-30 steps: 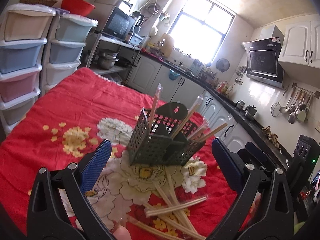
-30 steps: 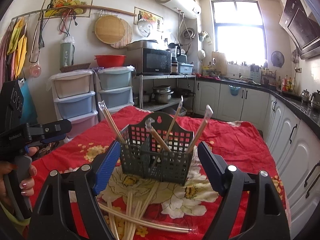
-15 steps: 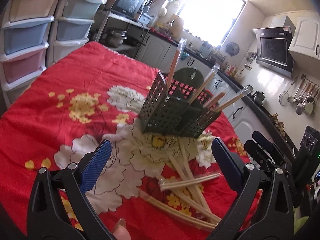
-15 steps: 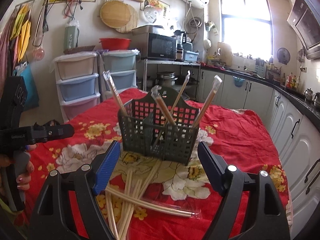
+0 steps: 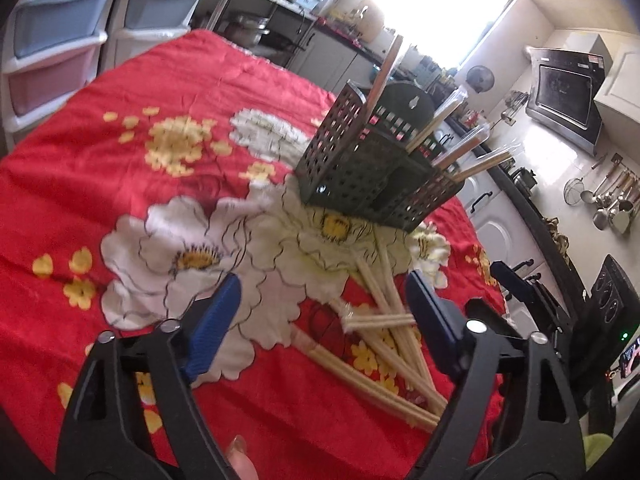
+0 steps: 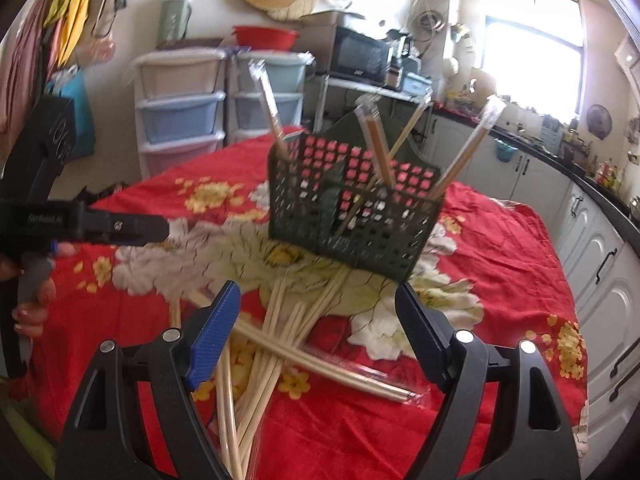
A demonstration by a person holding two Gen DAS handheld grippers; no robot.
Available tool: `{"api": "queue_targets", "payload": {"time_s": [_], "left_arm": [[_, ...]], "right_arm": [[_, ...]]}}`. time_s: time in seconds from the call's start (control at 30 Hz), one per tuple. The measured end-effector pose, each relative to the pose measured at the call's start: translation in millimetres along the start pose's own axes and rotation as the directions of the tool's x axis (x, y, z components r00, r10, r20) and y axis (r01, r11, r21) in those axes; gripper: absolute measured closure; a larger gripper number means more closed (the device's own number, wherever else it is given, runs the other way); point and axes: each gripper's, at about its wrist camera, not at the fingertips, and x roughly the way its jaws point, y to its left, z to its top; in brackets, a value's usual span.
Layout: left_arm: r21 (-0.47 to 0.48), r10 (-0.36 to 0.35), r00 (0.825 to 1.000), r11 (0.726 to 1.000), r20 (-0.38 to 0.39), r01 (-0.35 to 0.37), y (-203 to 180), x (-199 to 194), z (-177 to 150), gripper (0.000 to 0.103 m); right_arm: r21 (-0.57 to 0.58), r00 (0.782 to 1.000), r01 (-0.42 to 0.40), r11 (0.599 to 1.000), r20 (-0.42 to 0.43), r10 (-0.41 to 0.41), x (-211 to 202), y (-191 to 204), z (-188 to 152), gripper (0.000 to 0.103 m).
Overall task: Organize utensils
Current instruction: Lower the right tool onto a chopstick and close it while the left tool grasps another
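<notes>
A dark green perforated utensil basket (image 5: 372, 176) (image 6: 352, 216) stands on the red floral tablecloth, with several wrapped chopstick pairs (image 6: 376, 148) upright in it. More wrapped chopsticks (image 5: 392, 332) (image 6: 280, 344) lie loose in a pile on the cloth in front of the basket. My left gripper (image 5: 324, 312) is open and empty, above the cloth near the pile's left side. My right gripper (image 6: 318, 320) is open and empty, just above the pile. The left gripper also shows at the left of the right wrist view (image 6: 120, 228).
The table (image 5: 100, 168) is covered in red cloth with white and yellow flowers. Plastic drawer units (image 6: 180, 116) stand beyond its far left. A counter with white cabinets (image 6: 600, 240) runs along the right. A microwave (image 6: 360, 56) sits on a shelf behind.
Both grippers have tilted down and moved closer to the loose chopsticks on the cloth. Both stay open and empty. The basket and chopsticks have not moved.
</notes>
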Motion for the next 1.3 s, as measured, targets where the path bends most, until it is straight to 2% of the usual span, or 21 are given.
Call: {"api": "queue_targets", "payload": {"time_s": [0.4, 0.63, 0.83, 1.03, 1.1, 1.23, 1.3], "left_arm": [[-0.105, -0.062, 0.987, 0.993, -0.146, 0.047, 20, 15, -22, 0.065], [-0.155, -0.137, 0.967, 0.982, -0.217, 0.104, 16, 23, -39, 0.066], [-0.174, -0.158, 0.957, 0.978, -0.242, 0.117, 14, 33, -38, 0.066], [-0.192, -0.170, 0.953, 0.974, -0.249, 0.124, 16, 41, -33, 0.067], [-0.196, -0.173, 0.952, 0.973, -0.252, 0.125, 17, 44, -31, 0.068], [-0.220, -0.176, 0.950, 0.968, -0.256, 0.120, 23, 49, -28, 0.082], [-0.241, -0.183, 0.949, 0.963, -0.258, 0.121, 28, 52, -27, 0.086]], "right_arm": [[-0.093, 0.989, -0.036, 0.995, -0.146, 0.022, 32, 14, -16, 0.030], [-0.158, 0.983, -0.028, 0.987, -0.185, -0.002, 49, 21, -20, 0.033], [-0.179, 0.977, -0.027, 0.984, -0.212, -0.011, 64, 22, -21, 0.040], [-0.162, 0.973, -0.058, 0.985, -0.229, 0.020, 74, 19, -17, 0.055], [-0.157, 0.972, -0.072, 0.985, -0.232, 0.034, 76, 20, -15, 0.066], [-0.142, 0.973, -0.080, 0.987, -0.226, 0.047, 77, 19, -11, 0.073], [-0.123, 0.975, -0.087, 0.989, -0.215, 0.059, 76, 17, -9, 0.080]]}}
